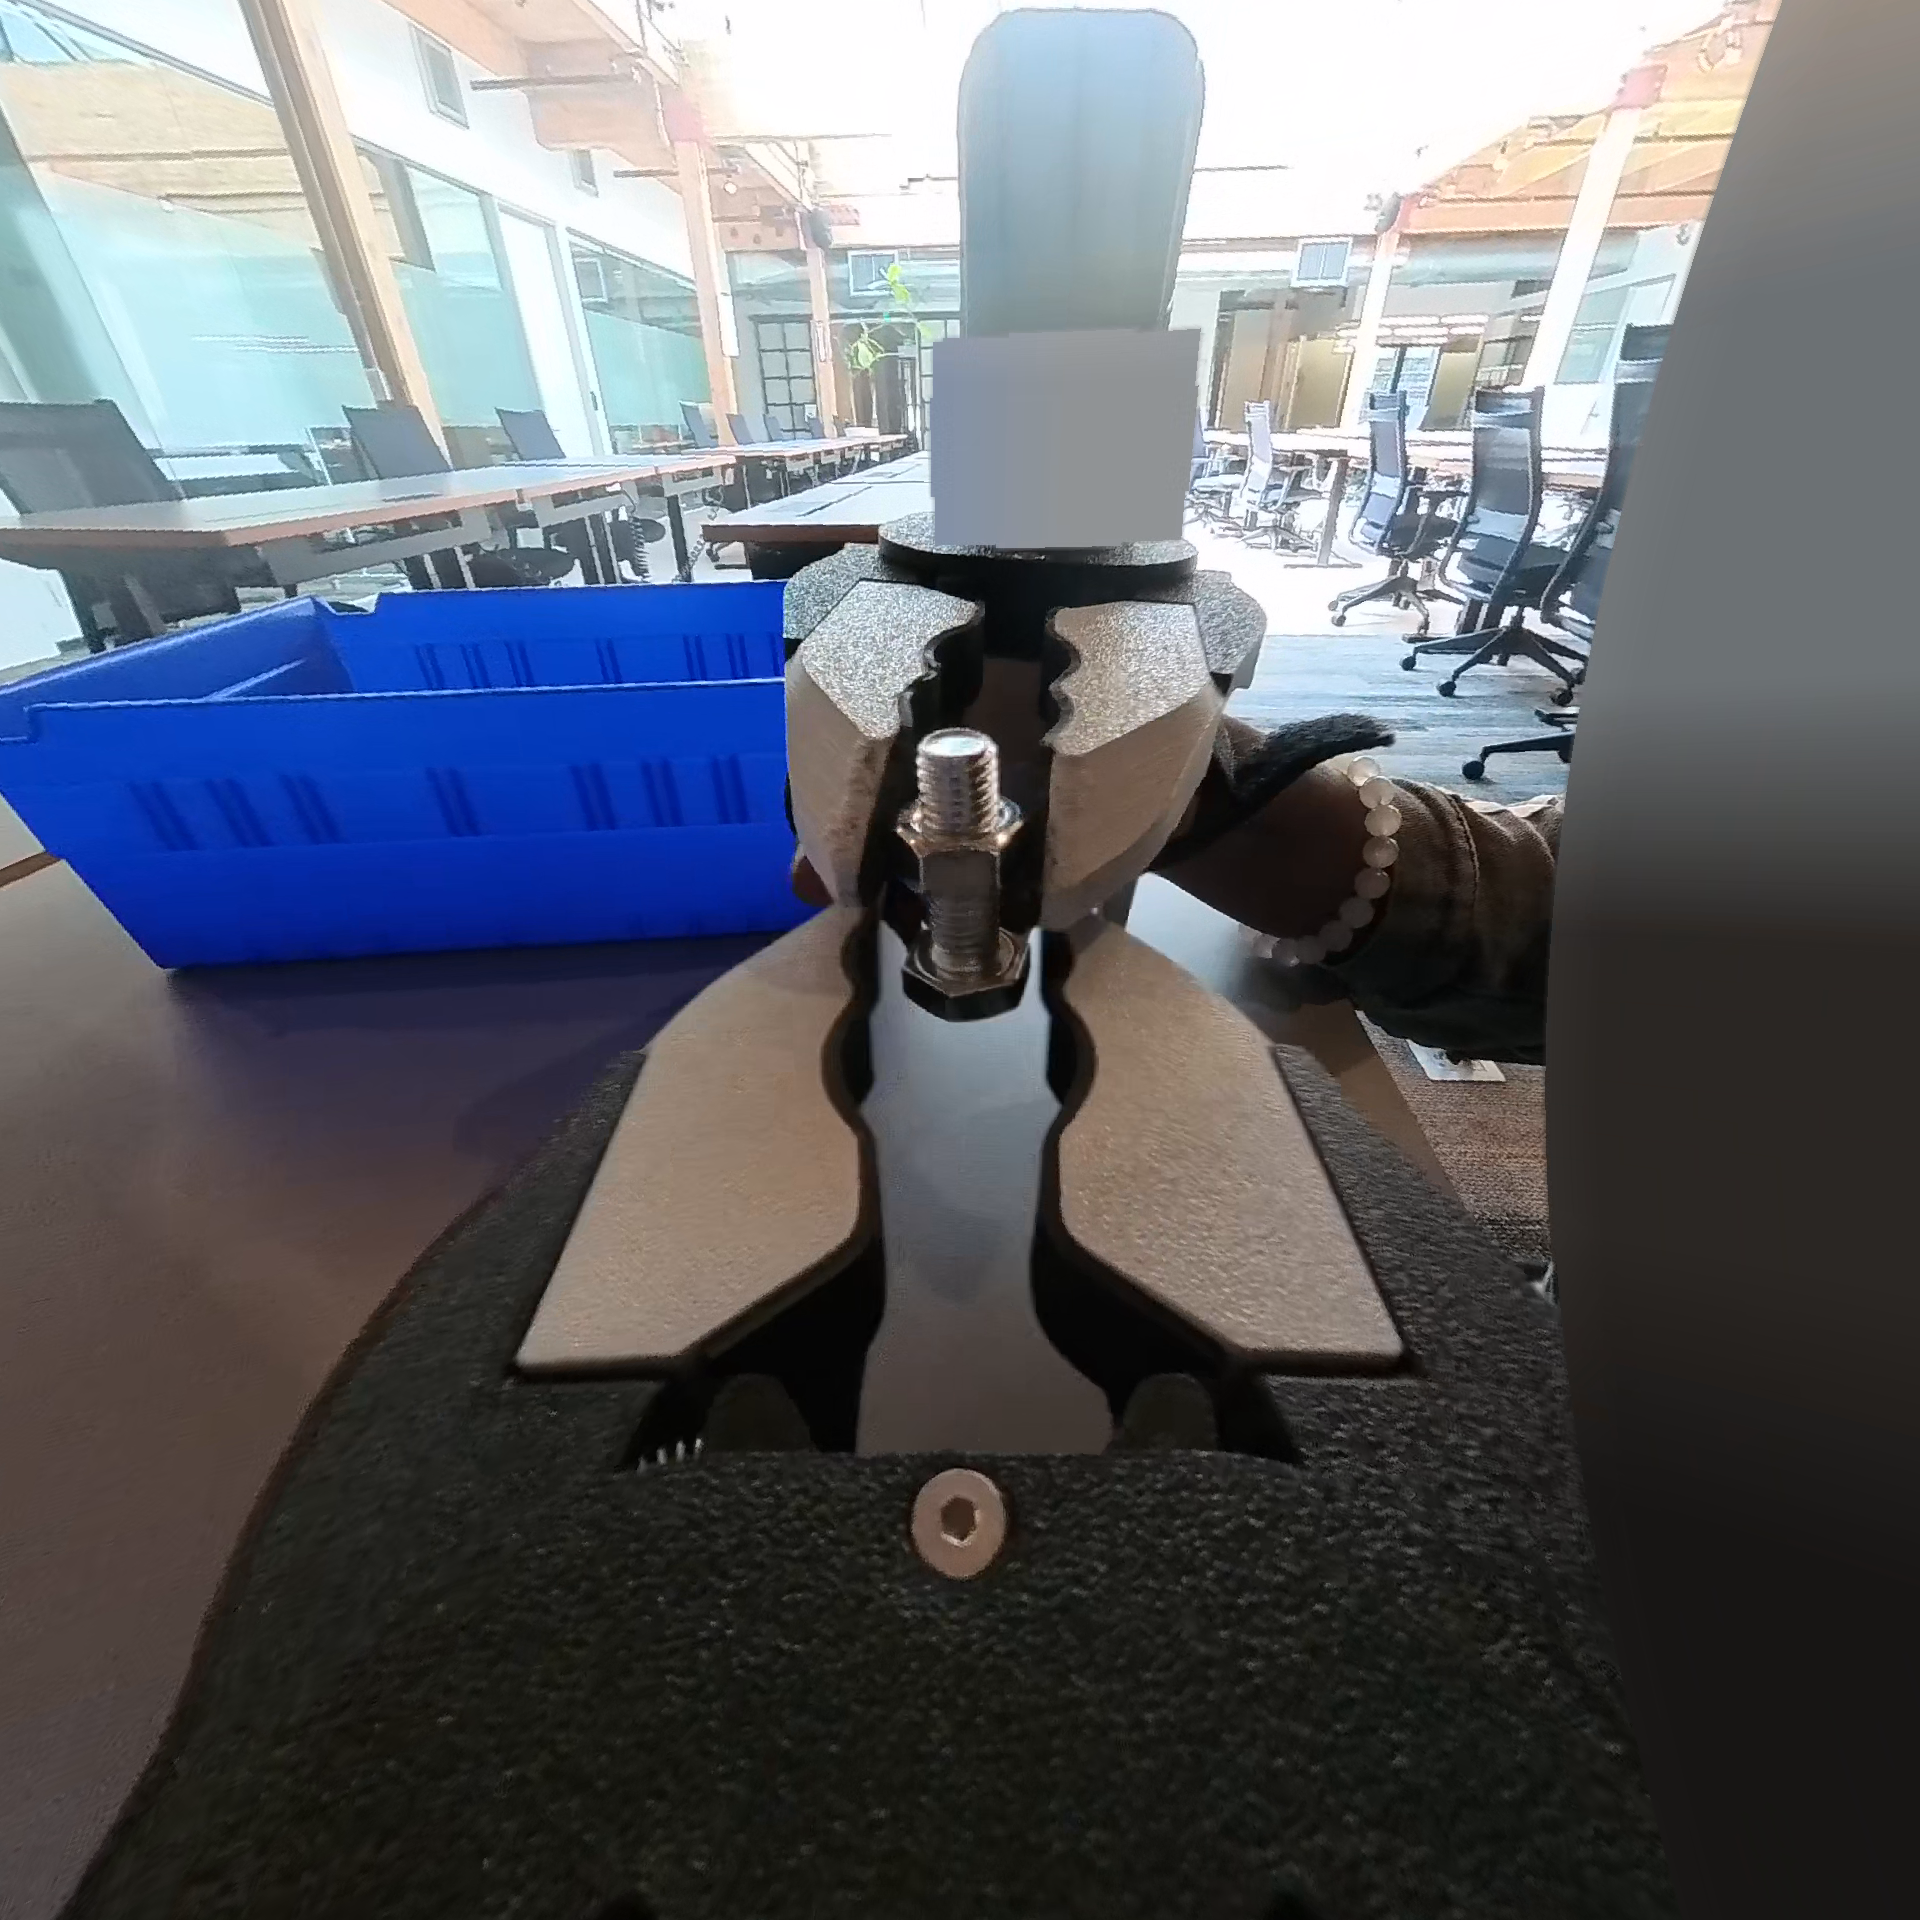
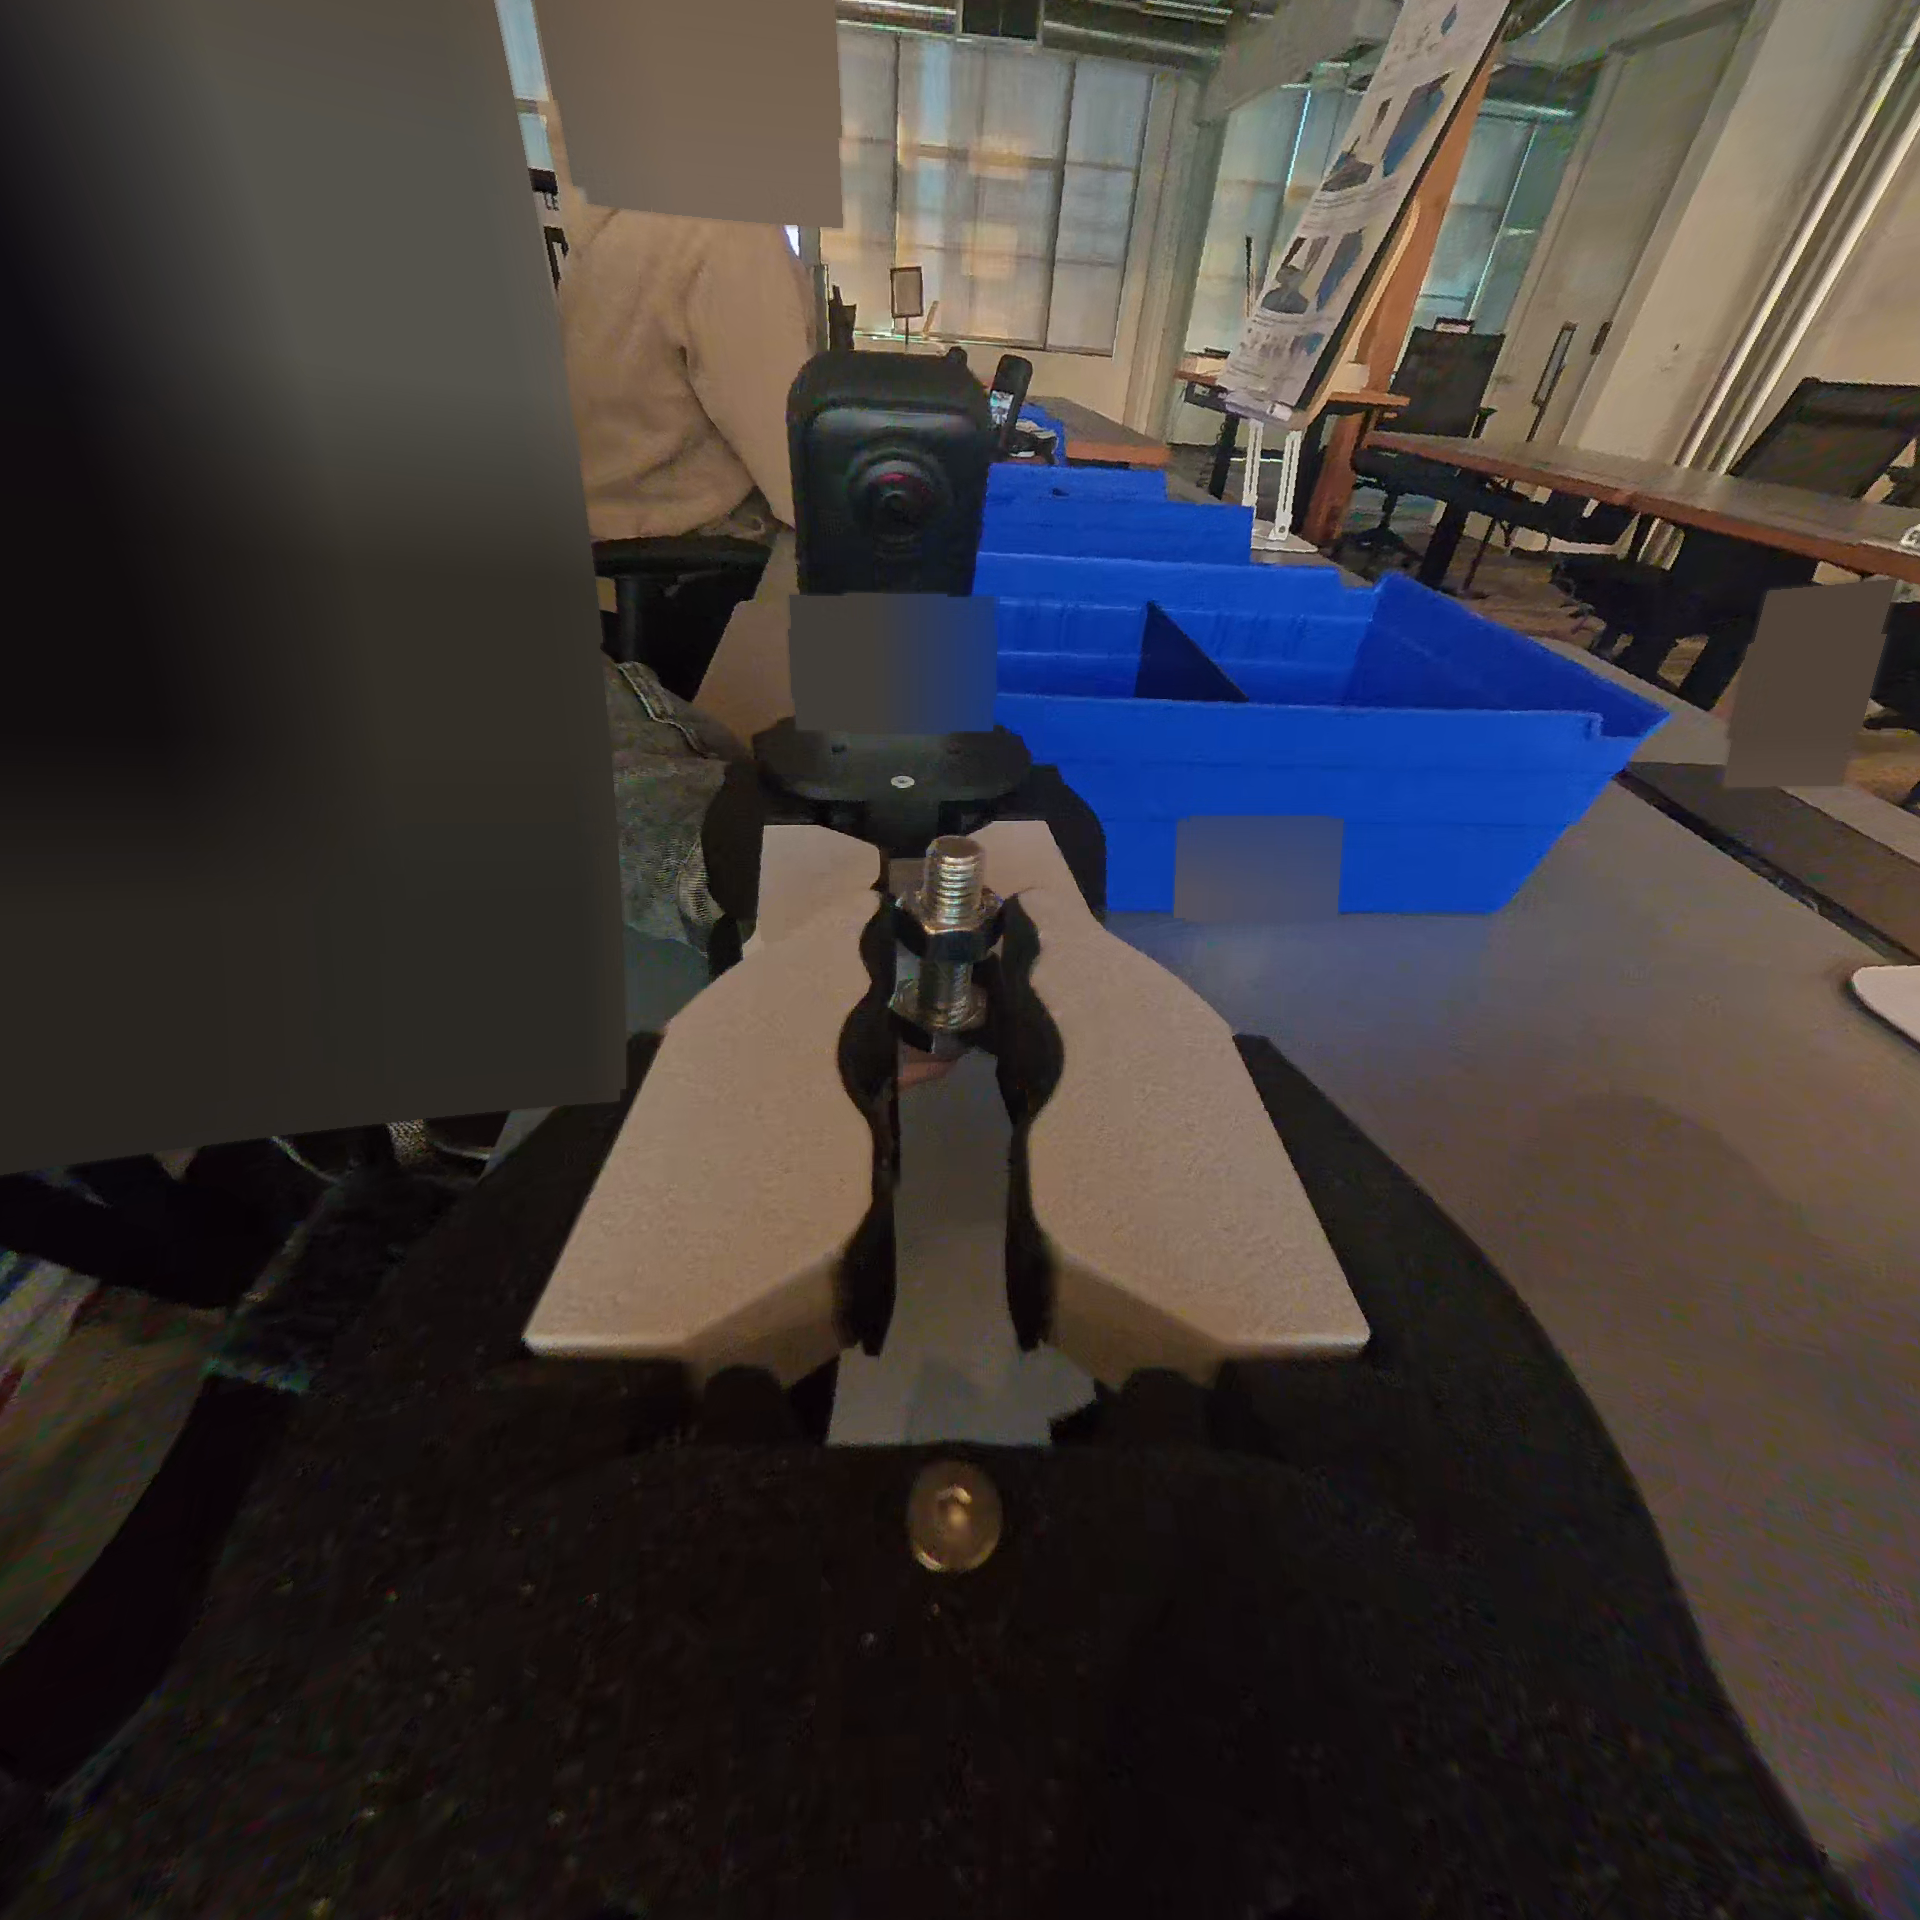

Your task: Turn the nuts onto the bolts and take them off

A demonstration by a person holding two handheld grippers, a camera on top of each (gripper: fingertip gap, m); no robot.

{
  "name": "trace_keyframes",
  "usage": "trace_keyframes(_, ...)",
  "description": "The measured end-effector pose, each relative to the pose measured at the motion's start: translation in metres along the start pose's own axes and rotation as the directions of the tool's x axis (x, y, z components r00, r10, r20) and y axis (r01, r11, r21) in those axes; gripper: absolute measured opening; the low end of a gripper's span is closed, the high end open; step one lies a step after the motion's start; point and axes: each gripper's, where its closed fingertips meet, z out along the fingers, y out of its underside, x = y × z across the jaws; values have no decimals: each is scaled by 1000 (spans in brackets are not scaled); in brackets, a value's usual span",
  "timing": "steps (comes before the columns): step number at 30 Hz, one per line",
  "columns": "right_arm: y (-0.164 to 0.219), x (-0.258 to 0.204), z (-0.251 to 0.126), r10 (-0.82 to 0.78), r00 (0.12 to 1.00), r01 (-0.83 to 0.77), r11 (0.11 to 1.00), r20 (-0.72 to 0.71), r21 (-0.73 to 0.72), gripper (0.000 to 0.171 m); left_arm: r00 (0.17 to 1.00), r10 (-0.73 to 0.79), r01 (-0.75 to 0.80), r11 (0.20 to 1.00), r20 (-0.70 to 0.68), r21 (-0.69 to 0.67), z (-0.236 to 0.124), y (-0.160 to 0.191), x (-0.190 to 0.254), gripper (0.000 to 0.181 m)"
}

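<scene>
A silver bolt [image 1: 956, 914] stands upright with its hex head [image 1: 961, 982] at the bottom and a silver nut [image 1: 958, 831] partway up its thread. My left gripper [image 1: 956, 961] is open. Its fingertips [image 1: 810, 966] flank the bolt head with a gap on each side. My right gripper [image 1: 961, 800] faces it from the far side and is shut on the nut. In the right wrist view my right gripper [image 2: 945, 966] has its black pads [image 2: 1023, 951] against the nut [image 2: 948, 928] on the bolt [image 2: 956, 868]. The left gripper's grey fingers [image 2: 810, 883] sit behind it.
A blue divided bin [image 1: 416, 779] stands on the dark table [image 1: 260, 1195], also in the right wrist view [image 2: 1351, 758] to the right. A hand with a bead bracelet [image 1: 1371, 862] holds the right gripper. A person in a beige top [image 2: 675, 364] sits behind. Desks and office chairs [image 1: 1496, 540] lie beyond. My right fingertips sit around 5 cm from my left ones.
</scene>
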Motion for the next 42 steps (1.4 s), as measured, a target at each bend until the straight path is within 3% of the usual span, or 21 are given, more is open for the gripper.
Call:
trace_keyframes(4, -3, 0, 0, 14, 1000, -14, 1000, 12, 16, 18, 999, 8, -7, 1000, 43, -8, -1, 1, -7, 53)
trace_keyframes(10, -11, 3, -6, 9, 1000, -9, 999, -6, 33, 18, 998, 35, -33, 999, 47, -29, 0, 3, -6, 67)
trace_keyframes(17, -32, 14, -24, -32, 996, 33, 999, -80, 17, 18, 998, 30, -29, 999, 59, -17, -1, 2, -8, 66)
trace_keyframes(26, -70, 88, -109, -64, 913, 32, 996, -404, -86, 19, 997, 26, -25, 1000, 73, -3, -2, 0, -10, 59)
trace_keyframes(33, -58, 167, -179, 74, 765, -237, 956, -640, -172, 18, 996, 25, -25, 1000, 86, 4, -3, 0, -12, 53)
trace_keyframes(42, 22, 242, -225, 159, 525, -645, 715, -836, -269, 19, 993, 13, -15, 1000, 113, 20, -5, -2, -16, 46)
